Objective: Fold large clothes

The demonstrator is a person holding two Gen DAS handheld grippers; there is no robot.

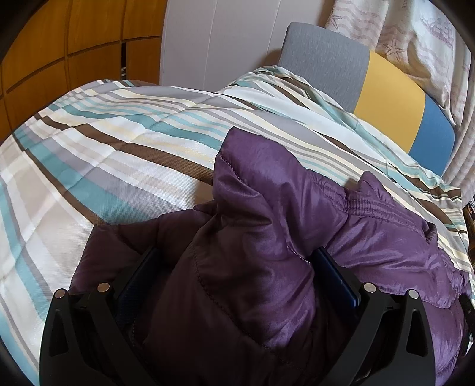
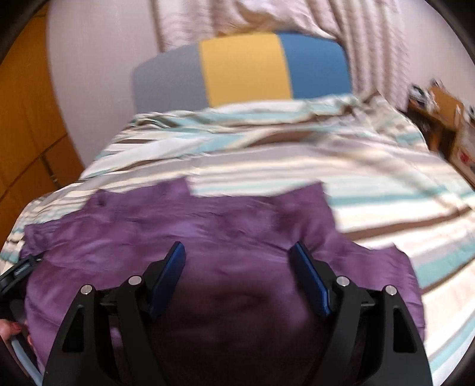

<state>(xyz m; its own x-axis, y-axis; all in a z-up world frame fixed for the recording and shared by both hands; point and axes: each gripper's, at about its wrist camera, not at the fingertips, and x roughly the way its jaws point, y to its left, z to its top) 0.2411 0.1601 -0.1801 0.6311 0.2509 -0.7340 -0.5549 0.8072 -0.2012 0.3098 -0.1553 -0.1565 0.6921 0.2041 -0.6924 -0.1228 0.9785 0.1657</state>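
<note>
striped duvet [image 1: 118, 148], tricolour headboard [image 2: 243, 68], curtains [image 2: 371, 44]

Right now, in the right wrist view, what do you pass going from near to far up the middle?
Right gripper, open above the purple jacket → striped bedspread → headboard in grey, yellow and blue → curtain.

Home bedroom: bed [image 1: 124, 142], curtains [image 2: 371, 44]
</note>
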